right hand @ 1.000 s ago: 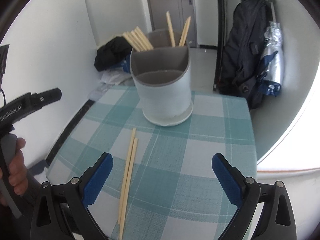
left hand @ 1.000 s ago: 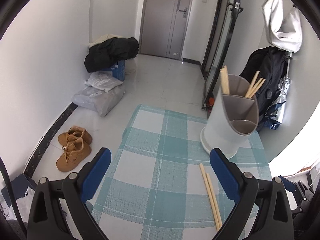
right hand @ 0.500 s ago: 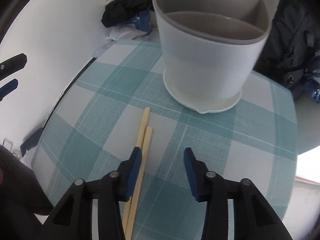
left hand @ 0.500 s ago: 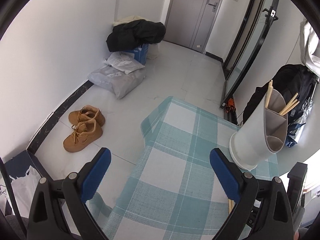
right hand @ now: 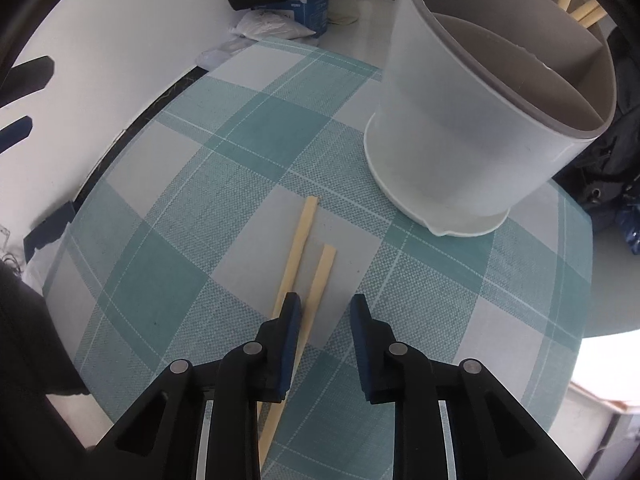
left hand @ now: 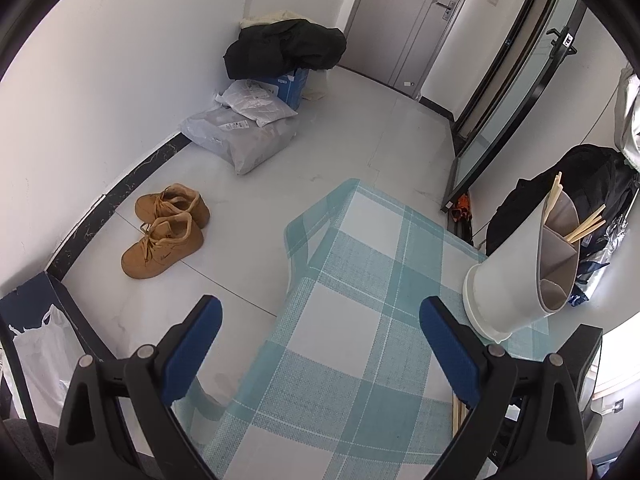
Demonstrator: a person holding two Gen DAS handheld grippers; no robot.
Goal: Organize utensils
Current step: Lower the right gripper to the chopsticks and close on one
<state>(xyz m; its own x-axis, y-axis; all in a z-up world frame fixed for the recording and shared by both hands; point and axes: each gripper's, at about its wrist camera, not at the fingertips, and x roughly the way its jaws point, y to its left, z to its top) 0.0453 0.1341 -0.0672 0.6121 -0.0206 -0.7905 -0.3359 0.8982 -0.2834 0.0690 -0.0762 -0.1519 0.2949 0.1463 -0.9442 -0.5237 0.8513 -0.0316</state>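
Two wooden chopsticks (right hand: 310,268) lie side by side on the teal plaid tablecloth (right hand: 224,152). My right gripper (right hand: 325,306) is low over them, jaws partly closed with a gap; the right chopstick runs between the fingers, the left one passes under the left finger. A white divided utensil holder (right hand: 472,120) stands just beyond, with chopsticks (right hand: 580,4) in its far compartment. My left gripper (left hand: 320,320) is wide open and empty at the table's left edge; the holder (left hand: 520,276) is at its right.
Brown shoes (left hand: 164,236), grey parcels (left hand: 240,136) and a black jacket (left hand: 284,48) lie on the floor left of the table. A black backpack (left hand: 592,184) leans behind the holder. The table edge drops off at the left.
My right gripper has dropped down to the loose chopsticks and narrowed its jaws. My left gripper has swung left, away from the chopsticks, still wide open.
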